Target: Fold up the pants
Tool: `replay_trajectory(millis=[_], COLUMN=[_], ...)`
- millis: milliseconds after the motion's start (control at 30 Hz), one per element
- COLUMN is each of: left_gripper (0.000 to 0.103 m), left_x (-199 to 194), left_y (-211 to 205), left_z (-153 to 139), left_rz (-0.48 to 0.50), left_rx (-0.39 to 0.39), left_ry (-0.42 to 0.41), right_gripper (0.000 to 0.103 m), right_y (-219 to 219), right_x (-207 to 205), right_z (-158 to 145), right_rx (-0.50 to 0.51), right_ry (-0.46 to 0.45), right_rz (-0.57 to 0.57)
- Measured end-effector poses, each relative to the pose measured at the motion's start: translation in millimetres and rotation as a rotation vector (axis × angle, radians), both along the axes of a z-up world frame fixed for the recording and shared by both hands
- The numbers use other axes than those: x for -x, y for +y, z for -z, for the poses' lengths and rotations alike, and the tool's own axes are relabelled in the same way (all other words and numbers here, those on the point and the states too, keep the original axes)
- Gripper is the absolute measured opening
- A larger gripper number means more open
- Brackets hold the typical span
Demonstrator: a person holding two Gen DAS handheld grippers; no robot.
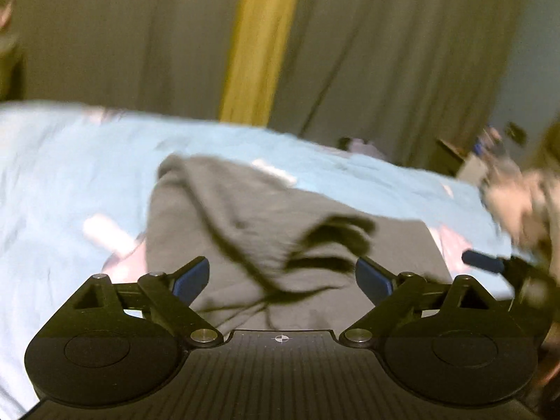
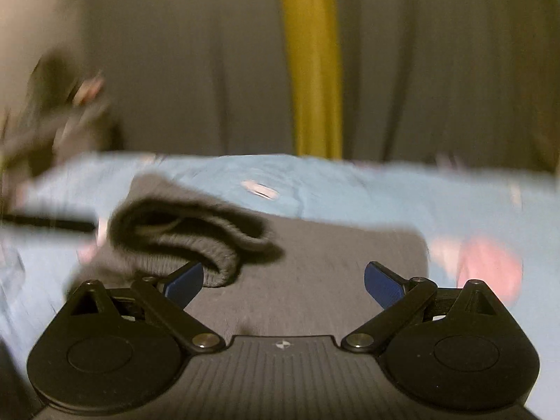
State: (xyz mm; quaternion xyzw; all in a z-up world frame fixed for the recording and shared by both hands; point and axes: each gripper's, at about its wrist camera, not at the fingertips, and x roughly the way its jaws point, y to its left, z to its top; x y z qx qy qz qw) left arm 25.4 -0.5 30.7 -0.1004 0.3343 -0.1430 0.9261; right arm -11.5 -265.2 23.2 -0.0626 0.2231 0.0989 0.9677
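A light blue bedsheet (image 1: 63, 161) with pale pink patches (image 2: 490, 266) spreads below and ahead of the tongs. Beyond its far edge hang grey-olive curtains (image 1: 385, 52), and between them runs a yellow strip (image 1: 259, 42) — almost straight ahead of both tongs. Far to the right of the left tongs stands some dark furniture with small blurred objects (image 1: 490, 147) — too blurred to tell.
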Motion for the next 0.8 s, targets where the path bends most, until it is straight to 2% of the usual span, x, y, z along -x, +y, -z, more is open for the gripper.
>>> replay_trajectory(millis=[67,167,267,400,500,633,733,800], left_gripper=[0.092,0.087,0.087,0.089,0.089,0.091,0.092,0.092], left_x=[-19.6,-32.9,-24.6,-1.7,15.6,33.2,42.4,47.5], left_y=[10.2,29.4,61.9,95.8,129.8,163.0,184.2,191.1], left_z=[3.3,8.6,2.0,-12.7,-17.7,-16.6,-15.1,-12.6], left_rz=[-0.012,-0.066,-0.162,-0.302,-0.419,-0.538,-0.574,-0.591], left_rx=[0.087,0.179,0.204,0.171,0.179,0.229,0.242,0.228], left_ry=[0.066,0.116,0.099,0.036,0.021,0.006,0.037,0.026], right_gripper=[0.099,0.099,0.099,0.099,0.099,0.099,0.099,0.099], right_y=[18.8,34.6,50.0,74.9,92.1,109.0,112.2,110.0], right_x=[-9.5,-21.1,-25.7,-34.3,-43.6,-53.2,-59.7,-51.8], right_z=[7.8,18.6,26.4,36.1,42.3,46.3,36.0,32.6], right_rx=[0.112,0.181,0.277,0.417,0.455,0.496,0.476,0.477], right_ry=[-0.010,-0.009,-0.038,-0.114,-0.123,-0.150,-0.111,-0.117], right_rz=[-0.052,-0.099,-0.140,-0.179,-0.234,-0.270,-0.312,-0.357])
